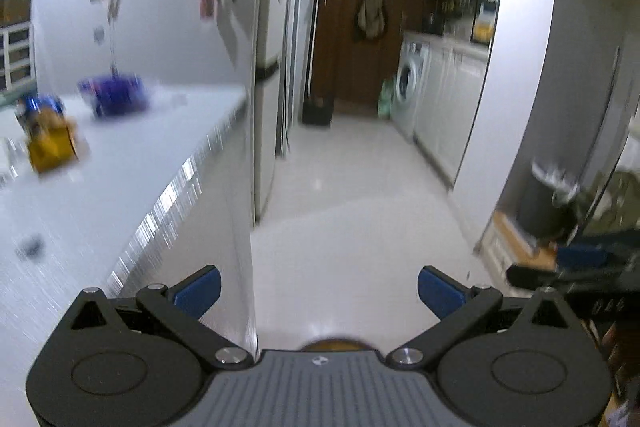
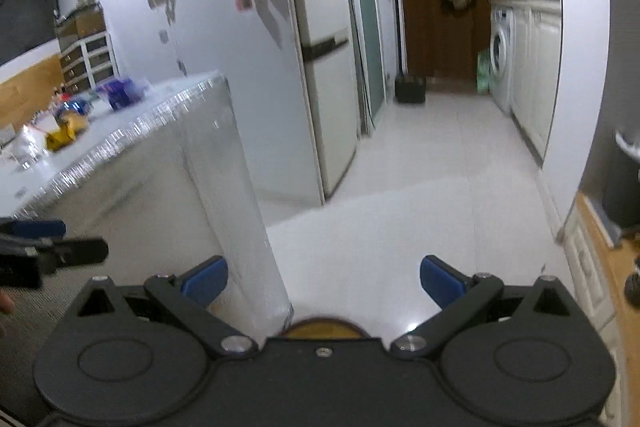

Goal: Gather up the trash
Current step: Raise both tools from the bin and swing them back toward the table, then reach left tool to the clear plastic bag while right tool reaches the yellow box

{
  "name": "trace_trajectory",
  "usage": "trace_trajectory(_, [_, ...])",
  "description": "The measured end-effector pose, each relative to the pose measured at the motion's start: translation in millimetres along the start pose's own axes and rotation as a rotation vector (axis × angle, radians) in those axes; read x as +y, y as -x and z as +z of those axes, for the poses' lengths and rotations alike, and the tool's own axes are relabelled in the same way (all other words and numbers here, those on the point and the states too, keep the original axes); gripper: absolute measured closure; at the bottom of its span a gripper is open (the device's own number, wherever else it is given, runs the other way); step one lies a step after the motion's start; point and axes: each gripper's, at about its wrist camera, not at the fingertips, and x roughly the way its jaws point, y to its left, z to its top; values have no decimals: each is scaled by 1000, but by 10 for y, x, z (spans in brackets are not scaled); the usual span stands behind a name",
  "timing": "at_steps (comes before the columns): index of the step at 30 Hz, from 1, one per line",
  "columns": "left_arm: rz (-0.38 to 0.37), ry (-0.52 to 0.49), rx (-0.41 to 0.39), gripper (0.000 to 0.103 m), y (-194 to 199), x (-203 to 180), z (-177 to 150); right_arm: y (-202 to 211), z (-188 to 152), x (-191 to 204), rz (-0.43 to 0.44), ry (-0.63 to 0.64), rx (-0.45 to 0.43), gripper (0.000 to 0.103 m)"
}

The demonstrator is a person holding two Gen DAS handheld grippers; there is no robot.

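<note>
Trash lies on a white table (image 1: 132,163): a yellow wrapper (image 1: 52,145), a crumpled purple-blue wrapper (image 1: 114,95) and a small dark scrap (image 1: 30,247). The same table (image 2: 132,123) shows in the right wrist view with the yellow wrapper (image 2: 66,135) and the purple wrapper (image 2: 120,91). My left gripper (image 1: 318,291) is open and empty, by the table's right edge. My right gripper (image 2: 324,283) is open and empty, low beside the table's corner. A dark bin (image 1: 540,203) with a white bag rim stands at the right; it also shows in the right wrist view (image 2: 624,179).
A refrigerator (image 2: 320,39) stands behind the table. A white tiled floor (image 1: 352,187) runs to a wooden door (image 1: 360,7). A washing machine (image 1: 410,87) and cabinets line the right side. The other gripper shows at the left edge (image 2: 48,251).
</note>
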Motion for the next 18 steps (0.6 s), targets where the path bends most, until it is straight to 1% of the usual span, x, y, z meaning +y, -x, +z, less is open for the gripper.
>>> trace_trajectory(5, [24,-28,-116,0,390,27,339,232,219,286,25,38,-99,0])
trace_trajectory(8, [54,-45,-167,0,590,95,528,316,384,485,59,48,-153,0])
trace_trajectory(10, [68,-55,-185,0,690,196,640,361,495,607,83,54,-181,0])
trace_trajectory(13, [104,-61,-225,0,813,357,800,383,655,783,103,71,-220,0])
trace_trajectory(18, [204,-78,-271,0,913,677,1064,370,912,1075,139,77,-270,0])
